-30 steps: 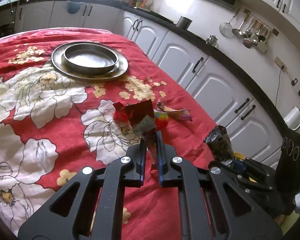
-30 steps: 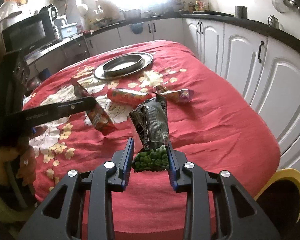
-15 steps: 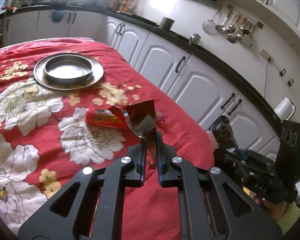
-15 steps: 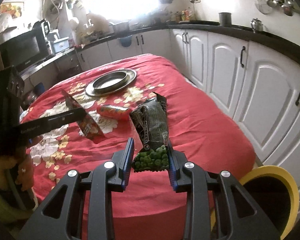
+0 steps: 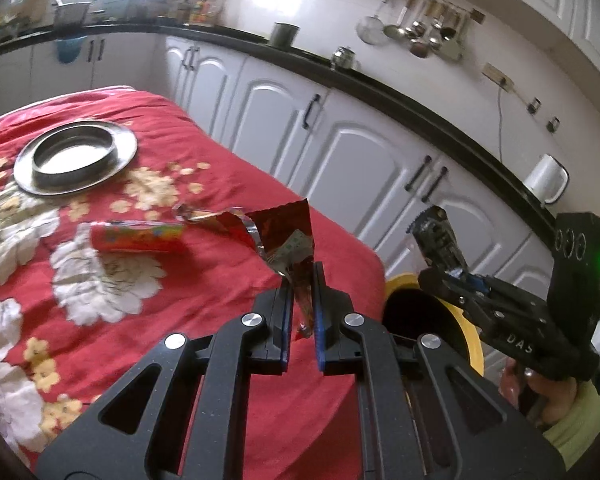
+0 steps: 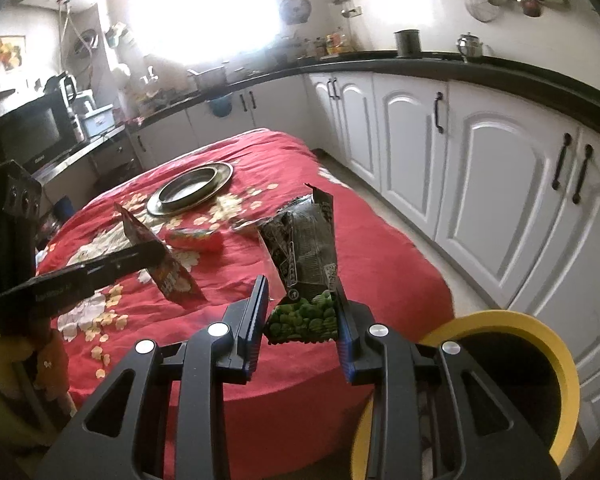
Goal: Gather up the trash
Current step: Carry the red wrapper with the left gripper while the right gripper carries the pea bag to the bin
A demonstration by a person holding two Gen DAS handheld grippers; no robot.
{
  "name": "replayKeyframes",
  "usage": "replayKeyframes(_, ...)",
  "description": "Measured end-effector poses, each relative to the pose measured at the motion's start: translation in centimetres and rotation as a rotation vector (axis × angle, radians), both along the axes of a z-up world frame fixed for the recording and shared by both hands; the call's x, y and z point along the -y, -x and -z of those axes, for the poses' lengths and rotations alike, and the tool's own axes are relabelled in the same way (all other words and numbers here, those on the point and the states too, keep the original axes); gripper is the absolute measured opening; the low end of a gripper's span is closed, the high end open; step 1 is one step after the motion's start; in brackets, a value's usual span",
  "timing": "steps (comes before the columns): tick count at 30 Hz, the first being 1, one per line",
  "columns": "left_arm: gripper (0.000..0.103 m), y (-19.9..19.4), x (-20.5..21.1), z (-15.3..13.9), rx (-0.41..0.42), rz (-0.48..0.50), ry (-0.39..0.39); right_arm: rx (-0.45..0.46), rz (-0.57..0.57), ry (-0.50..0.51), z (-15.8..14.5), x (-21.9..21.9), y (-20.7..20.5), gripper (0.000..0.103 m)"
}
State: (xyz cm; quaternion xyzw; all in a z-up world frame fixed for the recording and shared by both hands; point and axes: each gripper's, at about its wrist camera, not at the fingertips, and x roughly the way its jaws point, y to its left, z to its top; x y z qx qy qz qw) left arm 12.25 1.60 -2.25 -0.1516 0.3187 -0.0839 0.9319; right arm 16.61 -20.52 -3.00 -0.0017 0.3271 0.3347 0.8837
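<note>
My left gripper (image 5: 302, 276) is shut on a red snack wrapper (image 5: 288, 236) and holds it above the table's right edge. My right gripper (image 6: 302, 292) is shut on a dark snack packet with green peas (image 6: 306, 256), held up beside the table. The yellow-rimmed trash bin (image 6: 496, 320) stands on the floor at the lower right; it also shows in the left wrist view (image 5: 470, 340). In the left wrist view the right gripper (image 5: 444, 264) with its packet (image 5: 436, 232) hangs over the bin. An orange-red wrapper (image 5: 140, 238) and a small crumpled wrapper (image 5: 196, 212) lie on the table.
A red flowered cloth (image 5: 100, 280) covers the table. A steel plate with a bowl (image 5: 74, 156) sits at its far side. White cabinets (image 6: 492, 184) under a black counter run along the right, close to the bin.
Both grippers have moved back and to the right with their wrappers, away from the table's middle. The yellow bin has come into view below them.
</note>
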Motion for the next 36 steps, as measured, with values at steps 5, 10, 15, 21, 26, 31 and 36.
replayKeyframes(5,0.005,-0.4,2.6,-0.1,0.003,0.063,-0.021,0.003,0.043,-0.005,0.1,2.2,0.3,0.029)
replayKeyframes(10,0.005,-0.8,5.1,-0.1,0.006,0.112,-0.041,-0.002,0.094,-0.022,0.3,4.4,0.5,0.029)
replayKeyframes(15,0.005,-1.1,7.1,0.0,0.006,0.161,-0.057,-0.003,0.138,-0.037,0.5,6.1,0.5,0.029)
replayKeyframes(21,0.005,-1.3,9.7,0.5,0.011,0.231,-0.077,0.002,0.203,-0.042,0.6,8.5,0.3,0.029)
replayKeyframes(26,0.005,-1.6,12.0,0.9,0.015,0.289,-0.093,-0.003,0.272,-0.048,1.0,11.1,0.1,0.029)
replayKeyframes(31,0.005,-1.8,14.4,1.5,0.015,0.352,-0.111,-0.022,0.340,-0.064,1.7,13.7,0.1,0.029)
replayKeyframes(36,0.005,-1.8,16.2,2.4,0.004,0.399,-0.127,-0.039,0.390,-0.072,2.2,15.7,0.0,0.029)
